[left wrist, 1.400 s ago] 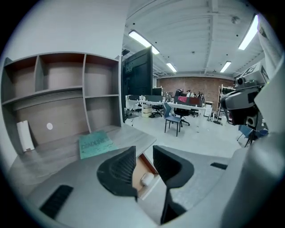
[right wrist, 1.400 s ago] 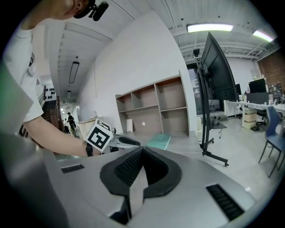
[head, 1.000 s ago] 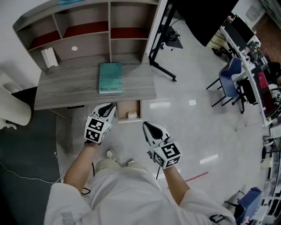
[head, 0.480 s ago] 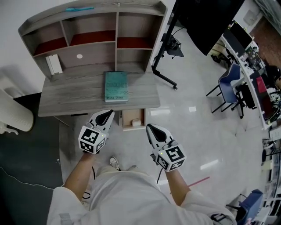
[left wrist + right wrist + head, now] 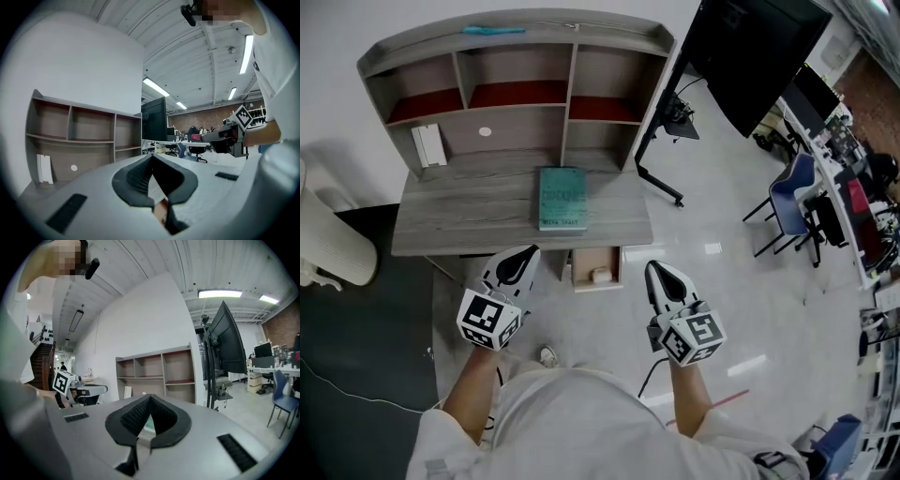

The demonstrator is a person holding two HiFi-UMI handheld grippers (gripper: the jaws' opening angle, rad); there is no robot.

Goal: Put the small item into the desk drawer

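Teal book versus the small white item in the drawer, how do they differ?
The teal book lies on the desk; the small white item sits inside the open drawer. The book is teal and much larger; the item is white. Neither is held by the left gripper or the right gripper.

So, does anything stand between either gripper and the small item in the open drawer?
Nothing visible does. The small item lies in the open drawer at the front edge of the desk; left gripper and right gripper, both shut and empty, hover in front of it.
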